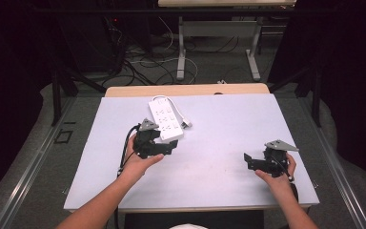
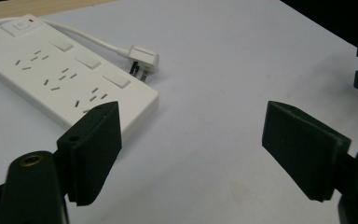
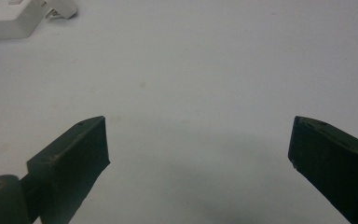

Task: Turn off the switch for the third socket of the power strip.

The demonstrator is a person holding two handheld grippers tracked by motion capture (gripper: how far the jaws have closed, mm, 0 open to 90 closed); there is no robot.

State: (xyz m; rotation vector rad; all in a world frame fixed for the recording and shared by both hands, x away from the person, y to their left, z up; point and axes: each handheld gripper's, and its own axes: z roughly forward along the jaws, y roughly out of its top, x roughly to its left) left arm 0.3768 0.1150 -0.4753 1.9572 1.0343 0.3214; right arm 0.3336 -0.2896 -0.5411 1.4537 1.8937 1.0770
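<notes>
The left gripper point(image 1: 170, 145) hovers with open, empty jaws beside the power strip point(image 1: 166, 118) near the tabletop's point(image 1: 228, 167) far edge, probably to grasp it. The right gripper point(image 1: 249, 160) waits open near the right edge.

I see my left gripper point(image 1: 169, 145) left of the frame's middle in the high view, held in my left hand point(image 1: 138, 160), with the forearm running in from the bottom left edge. In its own view the jaws stand wide apart with nothing between them. My right gripper point(image 1: 249, 160) sits at the right of the frame, gripped by my right hand point(image 1: 279, 177), pointing toward the frame's left. Its jaws also gape wide, empty.
</notes>
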